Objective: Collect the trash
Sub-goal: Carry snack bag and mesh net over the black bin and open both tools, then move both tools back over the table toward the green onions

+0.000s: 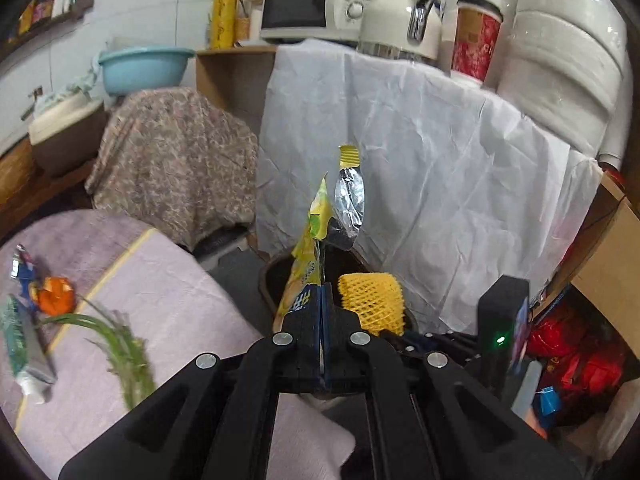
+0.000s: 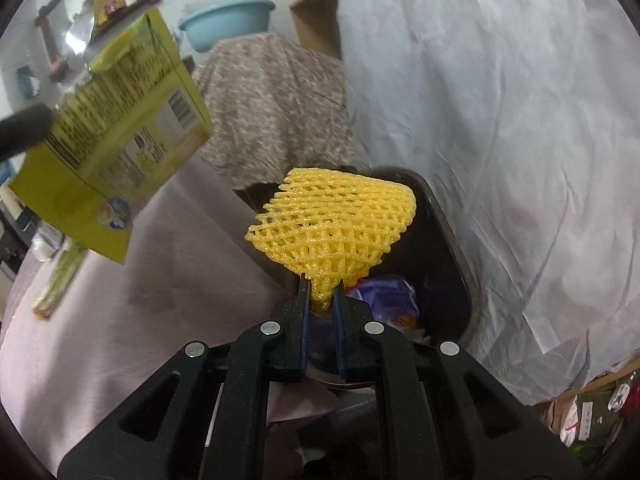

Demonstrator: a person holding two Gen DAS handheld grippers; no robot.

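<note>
While poised over dark bin for disposal: left gripper clamped on yellow snack wrapper; right gripper pinching yellow foam net.

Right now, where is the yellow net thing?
The yellow foam net is pinched in the right claw, held over the dark trash bin. In the left wrist view it shows just right of the snack wrapper in the left claw.

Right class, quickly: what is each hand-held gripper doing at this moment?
Left hand-held gripper: closed on the yellow snack wrapper.
Right hand-held gripper: closed on the yellow foam fruit net.
</note>
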